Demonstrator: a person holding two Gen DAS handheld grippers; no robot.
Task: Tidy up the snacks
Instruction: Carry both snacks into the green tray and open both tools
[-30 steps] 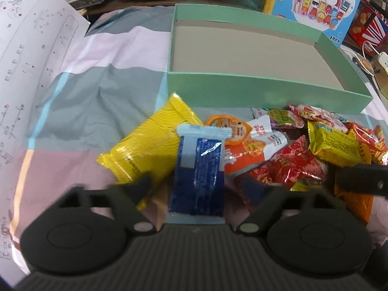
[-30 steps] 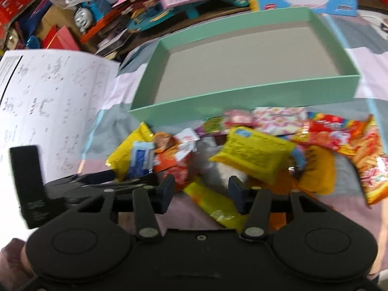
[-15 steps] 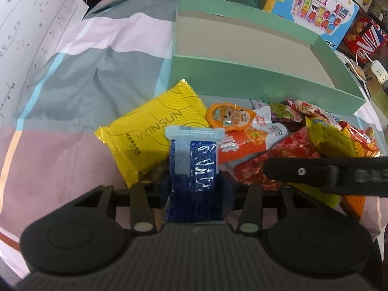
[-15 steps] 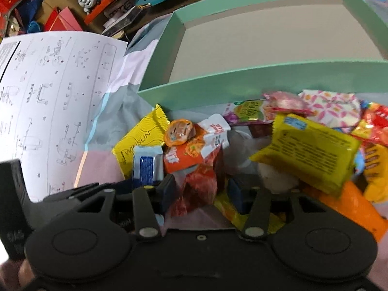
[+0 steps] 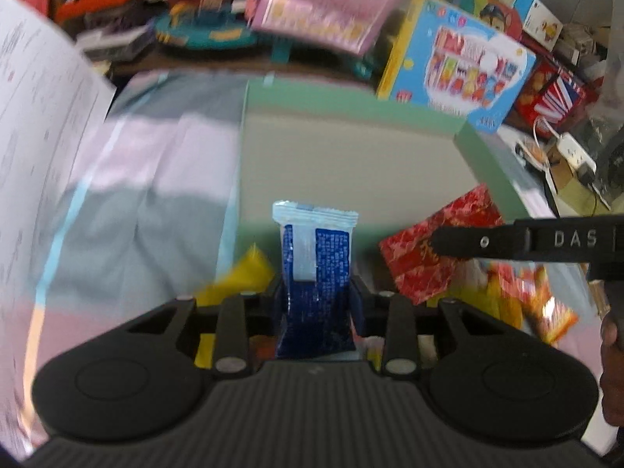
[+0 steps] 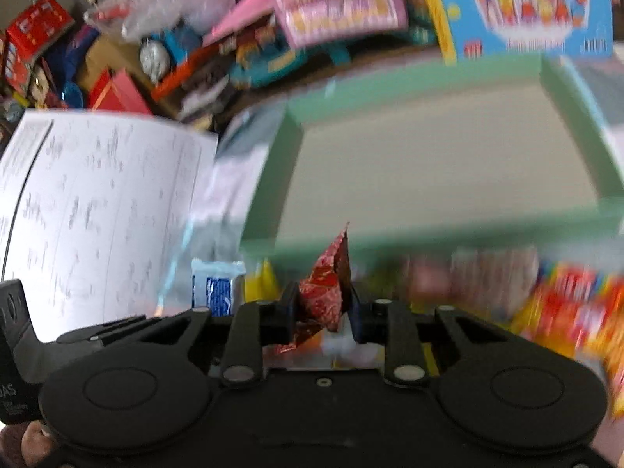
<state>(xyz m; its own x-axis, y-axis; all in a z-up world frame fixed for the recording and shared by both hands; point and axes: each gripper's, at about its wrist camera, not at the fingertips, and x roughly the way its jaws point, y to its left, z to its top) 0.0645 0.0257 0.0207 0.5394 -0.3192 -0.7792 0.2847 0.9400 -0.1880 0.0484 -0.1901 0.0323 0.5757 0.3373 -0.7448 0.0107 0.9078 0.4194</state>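
- The left gripper (image 5: pixel 316 304) has its jaws closing on a blue snack packet (image 5: pixel 315 269), which stands upright between the pads, its pale crimped top above the fingers.
- The right gripper (image 6: pixel 320 310) is likewise closing on a red snack packet (image 6: pixel 325 292), crumpled and pinched between its pads, one corner sticking up.
- Ahead of both lies the green box (image 5: pixel 425 111), shallow and open-topped, its grey floor bare; the near wall is the edge between the packets and that floor.
- The box rests on a checked cloth (image 5: pixel 128 202) of grey, pink and white patches; to the left of the box the cloth is bare.
- A large white printed sheet (image 6: pixel 97 202) covers the cloth's left side, its edge near the box's near-left corner.
- Below the grippers, by the box's near wall, lies a heap of snacks (image 6: pixel 565 304): yellow, orange and red wrappers, too blurred to tell apart.
- In the left wrist view the right gripper's black side reaches in from the right, just beside the red packet and near the blue one.
- Beyond the box's far wall stand toy boxes (image 5: pixel 460 62), crowded close against it.
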